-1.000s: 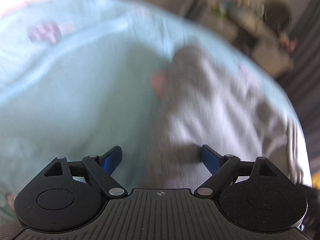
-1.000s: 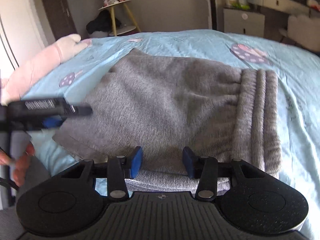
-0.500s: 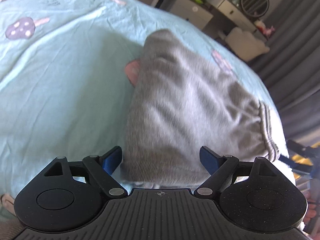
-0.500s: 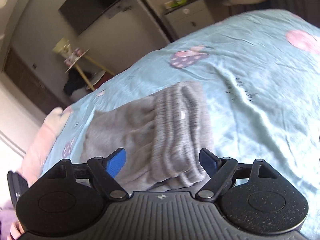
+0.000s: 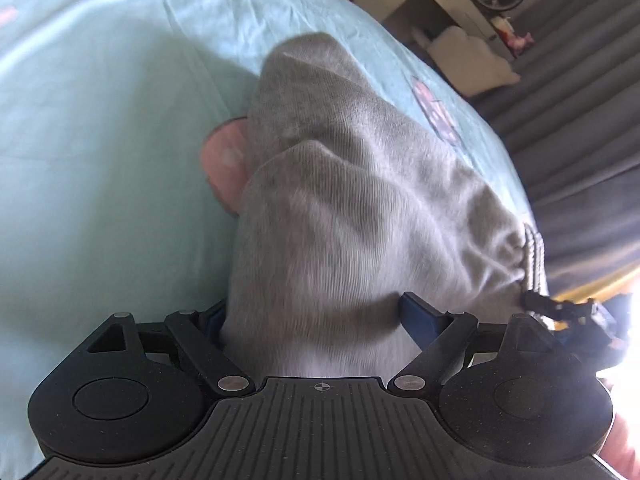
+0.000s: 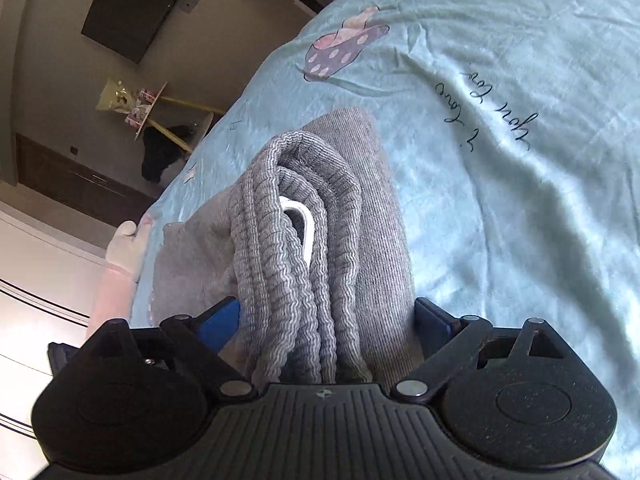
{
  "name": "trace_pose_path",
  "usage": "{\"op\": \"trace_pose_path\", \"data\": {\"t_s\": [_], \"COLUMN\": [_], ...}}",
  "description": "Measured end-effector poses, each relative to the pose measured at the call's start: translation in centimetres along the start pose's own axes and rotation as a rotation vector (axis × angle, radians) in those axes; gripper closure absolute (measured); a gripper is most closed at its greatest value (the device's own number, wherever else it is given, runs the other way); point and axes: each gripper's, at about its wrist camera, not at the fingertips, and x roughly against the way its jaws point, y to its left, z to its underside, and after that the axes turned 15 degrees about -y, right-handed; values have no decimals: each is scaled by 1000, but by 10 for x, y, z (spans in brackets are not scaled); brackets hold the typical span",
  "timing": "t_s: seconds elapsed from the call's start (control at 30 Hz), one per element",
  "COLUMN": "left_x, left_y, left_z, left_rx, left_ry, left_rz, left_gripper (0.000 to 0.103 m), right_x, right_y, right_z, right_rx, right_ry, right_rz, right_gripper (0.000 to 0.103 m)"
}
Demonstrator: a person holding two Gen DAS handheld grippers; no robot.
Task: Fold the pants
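Grey pants (image 5: 360,208) lie folded small on blue bed sheet (image 5: 100,160). Your left tongs (image 5: 316,316) open wide around one end. Right tongs (image 6: 328,320) open around waistband (image 6: 296,240) end. Looks like last step. Next: squeeze both, lift bundle level.
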Motion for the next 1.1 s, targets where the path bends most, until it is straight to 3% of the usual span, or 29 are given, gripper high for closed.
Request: {"op": "trace_pose_path", "data": {"t_s": [0.2,0.27,0.33,0.43,0.53,0.63,0.73,0.77,0.8,0.83,0.87,0.93,1.1], "left_x": [-28,-34,-34,-28,-17,-12,-9,-7,-4,0,4,11,16], "left_y": [10,10,4,-7,-18,-38,-59,-61,-60,-56,-55,-54,-54], "left_z": [-17,-20,-21,-20,-26,-39,-55,-59,-62,-64,-64,-58,-10], "left_rx": [59,68,56,33,42,20,-13,-9,-1,7,1,-58,-163], "left_ry": [27,20,11,-13,-53,-87,-130,-161,-202,-241,-274,-300,-235], "left_rz": [66,42,13,0,27,68,51,38,10,-42,-108,-186,-223], "left_gripper": [17,26,43,58,63,63,60,57,44,32,28,25,22], "right_x": [-25,-31,-36,-29,-20,-12,-7,-5,-4,-1,3,13,26], "right_y": [5,10,17,30,39,56,75,80,82,83,84,86,96], "right_z": [-8,-10,-9,-7,-14,-27,-47,-54,-60,-65,-68,-63,-28], "right_rx": [11,40,55,104,86,101,132,146,157,175,205,288,429], "right_ry": [24,21,13,-6,-34,-73,-121,-143,-170,-202,-237,-300,-311], "right_rz": [-32,-19,-9,-25,-82,-126,-132,-113,-81,-20,67,171,206], "right_gripper": [12,30,36,42,45,46,45,42,37,29,25,22,20]}}
